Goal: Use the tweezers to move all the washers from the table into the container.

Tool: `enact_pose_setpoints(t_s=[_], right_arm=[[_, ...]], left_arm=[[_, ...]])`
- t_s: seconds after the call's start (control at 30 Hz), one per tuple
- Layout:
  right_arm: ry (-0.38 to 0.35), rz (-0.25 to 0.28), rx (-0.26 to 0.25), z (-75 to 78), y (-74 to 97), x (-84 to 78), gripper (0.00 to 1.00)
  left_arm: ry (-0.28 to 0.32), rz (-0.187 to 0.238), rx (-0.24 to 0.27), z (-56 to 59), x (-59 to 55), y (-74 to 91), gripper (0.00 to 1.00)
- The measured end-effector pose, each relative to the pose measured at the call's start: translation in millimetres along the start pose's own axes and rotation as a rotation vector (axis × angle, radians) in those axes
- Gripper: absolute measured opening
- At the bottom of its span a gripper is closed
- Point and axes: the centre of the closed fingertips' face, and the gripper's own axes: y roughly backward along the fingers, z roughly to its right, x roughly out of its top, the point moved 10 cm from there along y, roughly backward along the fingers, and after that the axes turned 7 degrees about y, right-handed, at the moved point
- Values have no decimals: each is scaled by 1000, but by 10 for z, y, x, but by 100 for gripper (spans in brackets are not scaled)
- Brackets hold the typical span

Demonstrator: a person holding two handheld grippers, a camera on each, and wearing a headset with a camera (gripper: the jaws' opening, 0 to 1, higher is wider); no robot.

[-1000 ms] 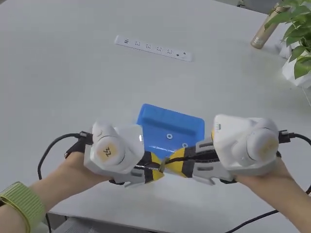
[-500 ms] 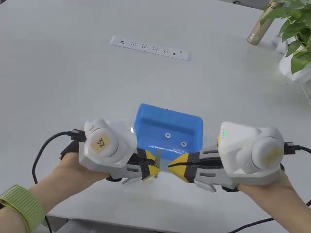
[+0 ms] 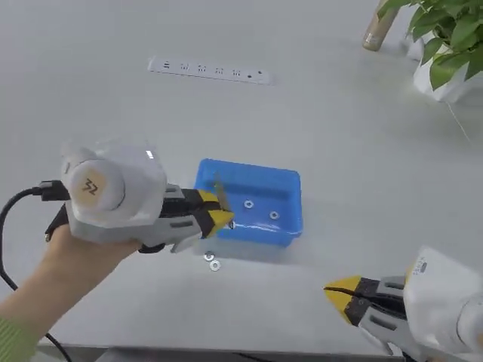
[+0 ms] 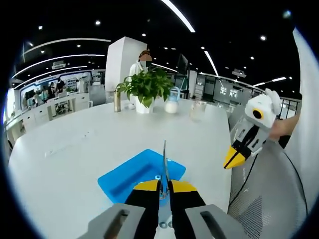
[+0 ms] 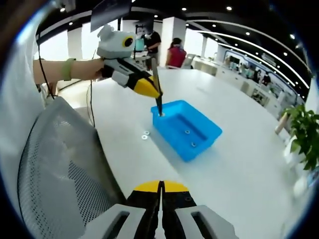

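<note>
**Tweezers** [image 5: 157,92]: clamped between the jaws of the left gripper [image 3: 225,219], which are closed tight on the shaft with a length showing above and below the yellow tips. In the right gripper view the long axis stands near upright, crosswise to the gripper, and the lower end points down at the near corner of the container. Whether that end touches the rim cannot be told. In the left gripper view the tweezers [image 4: 164,162] rise as a thin metal line from between the jaws.

**Container** [image 3: 290,179]: blue, rectangular and open-topped, on the table just ahead of the left gripper.

**Washers in container** [image 3: 249,204]: two, lying flat on the floor, slightly apart.

**Washers on table** [image 3: 212,261]: two, close together, just beside the container's near wall and below the left gripper's tips.

**Right gripper** [image 3: 332,289]: low at the table's near edge, well apart from the container. Its jaws are pressed together with nothing between them.

**Table** [image 3: 362,151]: pale grey.

**Power strip** [image 3: 207,70]: white, on the far side of the table, long axis across the head view.

**Potted plant** [image 3: 445,45]: at the far right corner.
</note>
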Motion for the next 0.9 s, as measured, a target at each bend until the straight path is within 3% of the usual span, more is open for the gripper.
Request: enact_pose_setpoints(t_s=[0.13,0.23,0.3,0.4,0.5,0.53,0.67,0.9], right_arm=[[-53,54,-55,-98,27,-45,0],[-42,25,-85,-195,8,-131,0],[49,-46,-109,-194,16,-153,0],[51,-28,-125,-222,-10,-123,0],[147,-84,-121,-280,-13,-153,0],[156,-80,-115,-317,-15,-150,0],[142,-46,-104,-354,21,-137,0],[70,-23,-129,-363,67,-154,0]], left_arm=[[34,13,48,-109,95,-124,4],[48,-19,72,-157,75,-258,4],[56,-50,84,-190,30,-348,4],[66,-92,109,-228,-60,-472,4],[82,-100,132,-258,-113,-531,4],[84,-115,134,-274,-139,-563,4],[99,-135,129,-303,-200,-645,4],[147,-120,129,-318,-233,-683,5]])
